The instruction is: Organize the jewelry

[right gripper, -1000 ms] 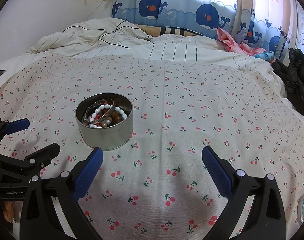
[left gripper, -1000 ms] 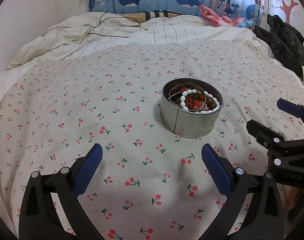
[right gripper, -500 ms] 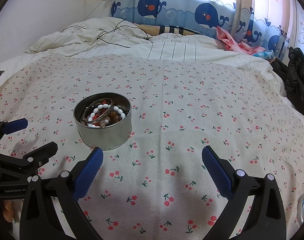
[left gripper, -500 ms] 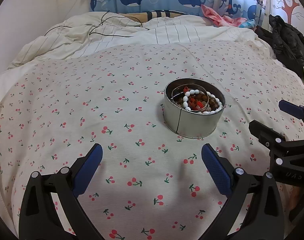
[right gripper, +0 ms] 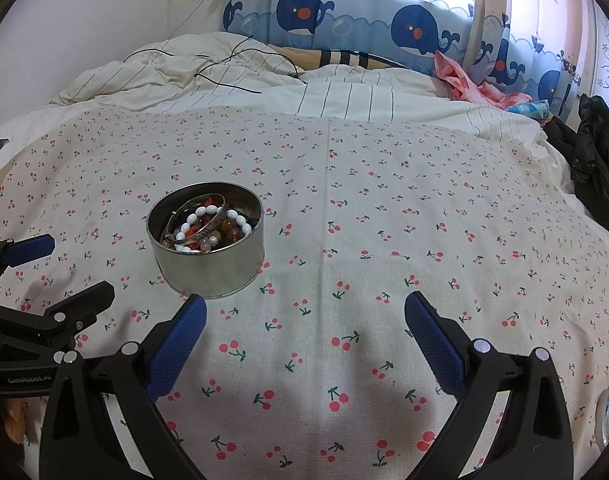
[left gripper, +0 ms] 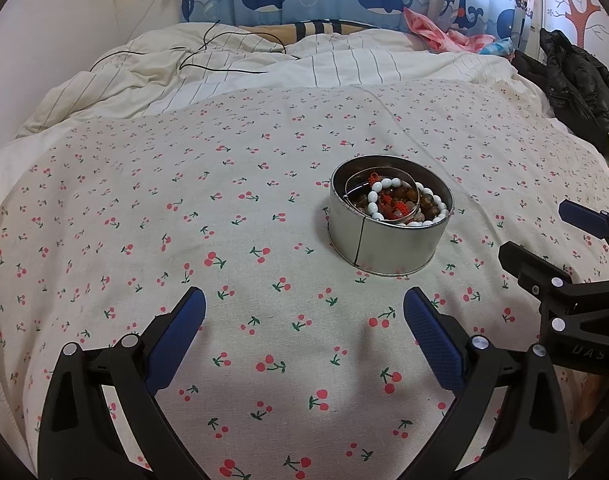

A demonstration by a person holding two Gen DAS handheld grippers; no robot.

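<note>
Hovering over the cloth (left gripper: 152,184), we hold our left gripper (left gripper: 304,316) and right gripper (right gripper: 304,316) spread wide, both empty; a tin (left gripper: 388,248) stands upright ahead, between them, with a white bracelet (left gripper: 378,200) and other beads inside

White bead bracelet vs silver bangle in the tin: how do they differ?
The white bead bracelet is a string of separate oval white beads; the silver bangle is one thin, continuous metal band. The bracelet is opaque white, the bangle shiny grey. In the right wrist view the bangle crosses over part of the bracelet. Both are loops lying in the round metal tin with brown beads and red pieces; neither open claw touches them.
</note>
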